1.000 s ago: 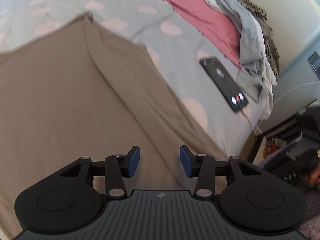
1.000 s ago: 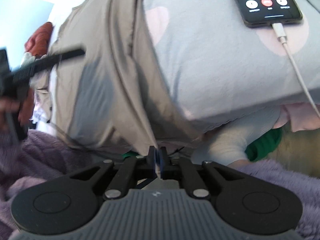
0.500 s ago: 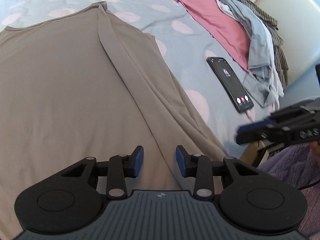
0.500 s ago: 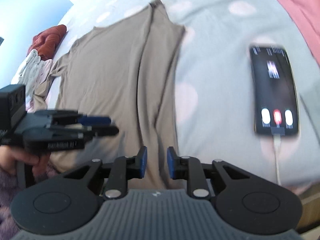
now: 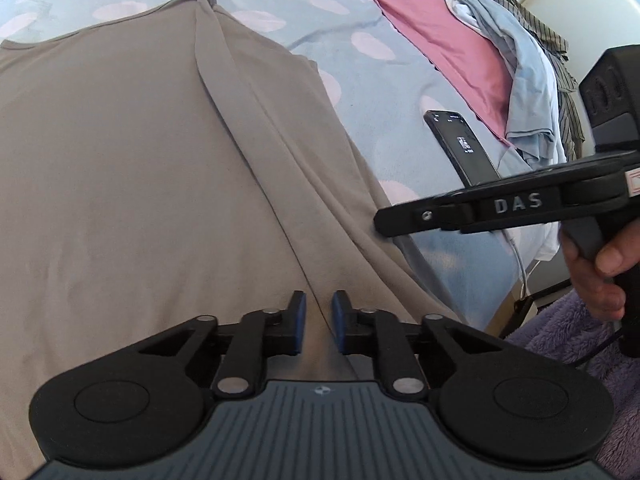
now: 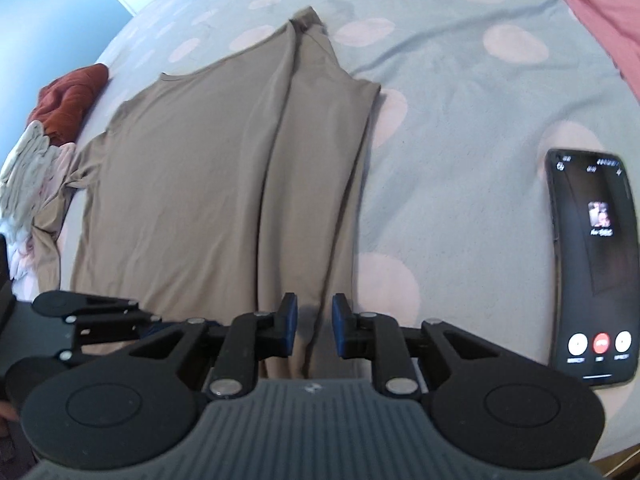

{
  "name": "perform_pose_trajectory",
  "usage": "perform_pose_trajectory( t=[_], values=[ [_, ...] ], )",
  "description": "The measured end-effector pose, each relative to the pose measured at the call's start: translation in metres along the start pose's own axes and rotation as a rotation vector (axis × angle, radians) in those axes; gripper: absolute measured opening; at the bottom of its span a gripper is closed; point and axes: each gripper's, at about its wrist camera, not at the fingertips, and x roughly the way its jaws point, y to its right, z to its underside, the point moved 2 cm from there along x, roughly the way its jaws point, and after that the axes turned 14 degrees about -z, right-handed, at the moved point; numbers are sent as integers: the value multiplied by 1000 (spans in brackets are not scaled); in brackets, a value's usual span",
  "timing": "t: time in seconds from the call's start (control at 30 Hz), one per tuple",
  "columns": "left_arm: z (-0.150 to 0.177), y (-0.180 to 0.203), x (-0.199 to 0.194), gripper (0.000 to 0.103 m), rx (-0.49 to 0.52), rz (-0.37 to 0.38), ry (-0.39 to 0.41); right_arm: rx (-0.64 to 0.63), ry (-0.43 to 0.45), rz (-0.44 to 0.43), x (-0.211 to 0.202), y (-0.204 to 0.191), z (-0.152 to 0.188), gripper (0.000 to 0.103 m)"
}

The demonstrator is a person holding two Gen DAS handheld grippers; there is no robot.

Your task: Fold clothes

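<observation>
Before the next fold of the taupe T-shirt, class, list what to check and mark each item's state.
1. Taupe T-shirt spread flat on the dotted bedsheet: ok.
2. Right edge already folded inward along the body: ok.
3. Left gripper jaws closing, fabric ridge between them: grip not yet made, not ok.
4. Right gripper open over the hem, nothing pinched: not ok.
5. Black phone lies clear of the shirt: ok.
6. Left sleeve near the crumpled clothes, overlap: cannot tell.

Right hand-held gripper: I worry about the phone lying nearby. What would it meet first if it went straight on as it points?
Probably the taupe shirt; the phone lies off to the side, outside that line.
</observation>
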Motion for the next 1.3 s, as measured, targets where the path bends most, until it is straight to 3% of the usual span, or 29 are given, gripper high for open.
perform_pose_trajectory(
  t=[0.17,0.33,0.47,0.73,0.83,1.07,1.2,1.3],
  values=[
    [3,-1,3,0,-2,3,-3,-15,-18,19,9,1,2,6],
    [4,0,1,0,15,1,-1,2,18,16,-3,2,4,2],
    [5,1,0,0,22,-8,-4,17,57,62,-15,7,5,2],
    [1,-7,-8,0,-29,2,22,71,78,42,-20,19,3,8],
    [-14,-15,-9,3,-52,-6,57,85,128,25,-27,22,-5,9],
    [-63,-40,5,4,-125,3,102,76,136,-10,-13,18,-52,9],
    [-82,-55,25,5,-163,3,81,106,121,-42,6,23,-70,11],
    [-87,-65,37,5,-206,53,78,130,111,-51,16,27,-74,11]
  ],
)
